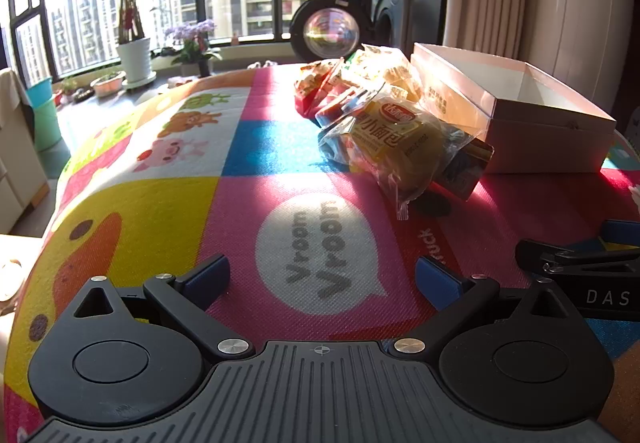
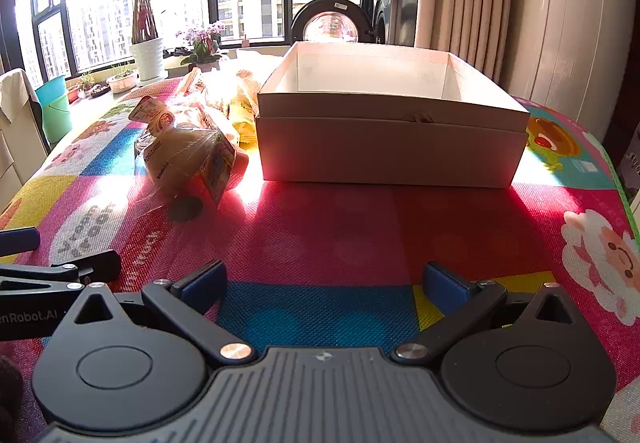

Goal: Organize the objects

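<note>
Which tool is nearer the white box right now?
Right. The right tool sits open directly in front of the white box; the left tool, also open, sits off to its left, facing the snack packets.

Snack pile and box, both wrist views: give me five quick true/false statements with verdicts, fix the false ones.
1. Both the left gripper and the right gripper are open and hold nothing. True.
2. The white cardboard box has its lid shut. False: it is open at the top, and the part of its inside that shows looks empty.
3. The packaged snacks lie on the play mat to the left of the box. True.
4. A bread packet is already inside the box. False: it lies on the mat beside it.
5. The snacks lie in sunlight. True.
</note>
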Available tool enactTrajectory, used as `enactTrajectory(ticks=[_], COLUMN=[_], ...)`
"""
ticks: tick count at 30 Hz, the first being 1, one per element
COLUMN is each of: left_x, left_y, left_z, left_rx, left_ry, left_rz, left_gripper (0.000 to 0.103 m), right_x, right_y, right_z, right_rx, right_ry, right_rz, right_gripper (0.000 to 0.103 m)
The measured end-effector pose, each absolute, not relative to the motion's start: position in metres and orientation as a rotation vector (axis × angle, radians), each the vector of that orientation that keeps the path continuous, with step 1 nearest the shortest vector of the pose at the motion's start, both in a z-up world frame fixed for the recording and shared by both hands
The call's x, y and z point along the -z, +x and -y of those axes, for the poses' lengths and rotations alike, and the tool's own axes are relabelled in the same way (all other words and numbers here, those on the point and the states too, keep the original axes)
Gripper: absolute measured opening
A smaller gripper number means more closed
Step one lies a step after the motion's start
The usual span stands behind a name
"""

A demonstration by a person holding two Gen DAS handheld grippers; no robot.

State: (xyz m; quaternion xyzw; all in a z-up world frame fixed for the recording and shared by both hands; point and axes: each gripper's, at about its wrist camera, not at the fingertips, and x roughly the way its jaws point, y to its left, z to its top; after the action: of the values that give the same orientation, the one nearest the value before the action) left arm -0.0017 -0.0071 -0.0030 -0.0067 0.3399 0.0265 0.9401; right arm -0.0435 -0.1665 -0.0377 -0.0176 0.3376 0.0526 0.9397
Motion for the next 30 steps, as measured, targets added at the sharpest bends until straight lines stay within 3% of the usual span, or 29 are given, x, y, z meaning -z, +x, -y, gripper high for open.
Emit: enactTrajectory(ticks=[30], left_x=[0.004], left_y=[-0.005], left_z=[0.007], left_rx=[-0.055], left_ry=[-0.015], left_rz=[-0.696], left_gripper=[0.103], right_x=[0.033], right_y=[-0.041], right_z=[0.178], right_rx=[-0.104], right_ry=[-0.038], right_rz=[-0.710], right_gripper=[0.103])
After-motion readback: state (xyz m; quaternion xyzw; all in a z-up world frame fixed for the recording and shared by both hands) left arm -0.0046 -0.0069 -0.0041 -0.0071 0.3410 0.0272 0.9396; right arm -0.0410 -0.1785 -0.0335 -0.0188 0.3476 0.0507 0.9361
